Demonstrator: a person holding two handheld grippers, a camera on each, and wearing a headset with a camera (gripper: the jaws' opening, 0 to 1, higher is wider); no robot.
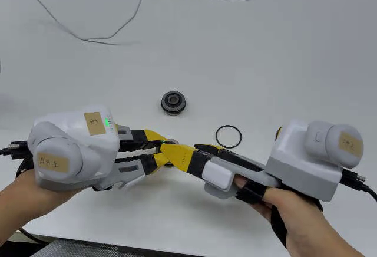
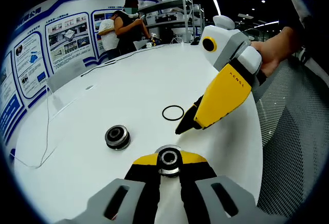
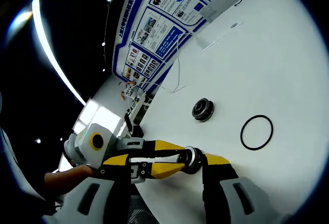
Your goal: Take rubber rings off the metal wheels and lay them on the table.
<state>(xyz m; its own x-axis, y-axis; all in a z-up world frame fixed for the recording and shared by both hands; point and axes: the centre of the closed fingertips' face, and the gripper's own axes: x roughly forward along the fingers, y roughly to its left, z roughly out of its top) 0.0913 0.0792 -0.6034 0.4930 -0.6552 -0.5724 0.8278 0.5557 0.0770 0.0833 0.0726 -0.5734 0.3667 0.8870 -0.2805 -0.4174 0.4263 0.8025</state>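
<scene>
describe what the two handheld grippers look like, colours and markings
Both the left gripper and right gripper have rounded light grey housings and tongs of yellow over black. Tan tape labels with handwriting sit on each housing; the left one has a small green light. A black cable leaves each rear.
</scene>
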